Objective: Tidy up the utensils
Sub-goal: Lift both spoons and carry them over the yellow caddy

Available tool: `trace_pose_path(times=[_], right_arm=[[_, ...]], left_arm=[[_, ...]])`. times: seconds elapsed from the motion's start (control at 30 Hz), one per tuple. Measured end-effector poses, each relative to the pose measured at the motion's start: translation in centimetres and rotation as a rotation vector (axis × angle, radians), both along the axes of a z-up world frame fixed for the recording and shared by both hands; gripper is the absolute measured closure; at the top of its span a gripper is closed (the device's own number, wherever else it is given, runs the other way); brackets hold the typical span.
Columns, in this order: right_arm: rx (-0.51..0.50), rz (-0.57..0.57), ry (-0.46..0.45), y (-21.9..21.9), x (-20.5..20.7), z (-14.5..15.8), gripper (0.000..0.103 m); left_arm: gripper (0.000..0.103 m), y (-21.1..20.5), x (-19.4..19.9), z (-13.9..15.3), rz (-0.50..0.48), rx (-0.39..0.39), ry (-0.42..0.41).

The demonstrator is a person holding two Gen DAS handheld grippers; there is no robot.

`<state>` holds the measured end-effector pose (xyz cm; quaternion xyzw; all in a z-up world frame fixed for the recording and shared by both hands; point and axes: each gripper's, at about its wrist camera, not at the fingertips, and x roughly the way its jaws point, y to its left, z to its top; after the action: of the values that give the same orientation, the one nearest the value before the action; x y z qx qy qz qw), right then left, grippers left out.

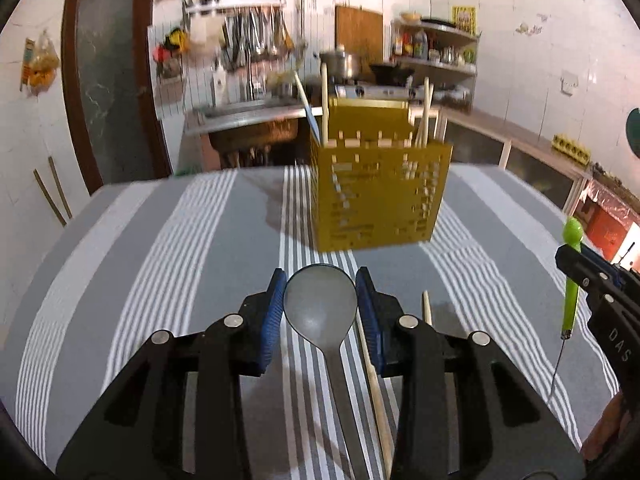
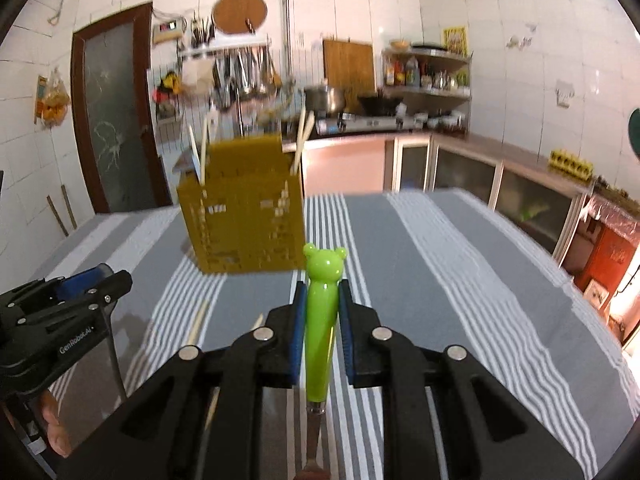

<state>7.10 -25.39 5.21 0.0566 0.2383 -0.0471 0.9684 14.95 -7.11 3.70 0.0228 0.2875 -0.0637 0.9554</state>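
Above the striped grey cloth on the counter point(image 1: 160, 240), the left gripper point(image 1: 320, 312) clamps a grey plastic spoon point(image 1: 320, 304) and the right gripper point(image 2: 322, 320) a green bear-topped utensil point(image 2: 320, 320), both short of the yellow perforated holder point(image 1: 376, 192) already containing chopsticks, while loose wooden chopsticks point(image 1: 374, 380) remain on the cloth.

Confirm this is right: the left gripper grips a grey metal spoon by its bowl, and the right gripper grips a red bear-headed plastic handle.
Wrong in one respect: the bear-headed plastic handle in the right gripper is bright green, not red, as the right wrist view shows. The left gripper does grip the grey metal spoon by its bowl.
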Motion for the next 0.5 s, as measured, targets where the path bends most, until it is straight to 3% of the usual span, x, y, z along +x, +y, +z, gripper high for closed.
trace_pose_path(times=[0.13, 0.5], right_arm=[[-0.014, -0.003, -0.071, 0.3, -0.9, 1.6, 0.087], [-0.021, 0.004, -0.169, 0.5, -0.6, 4.9, 0.088]], left_arm=[[0.068, 0.3, -0.9, 1.5, 0.0, -0.006, -0.073], [0.068, 1.1, -1.0, 3.8, -0.003, -0.03, -0.163]])
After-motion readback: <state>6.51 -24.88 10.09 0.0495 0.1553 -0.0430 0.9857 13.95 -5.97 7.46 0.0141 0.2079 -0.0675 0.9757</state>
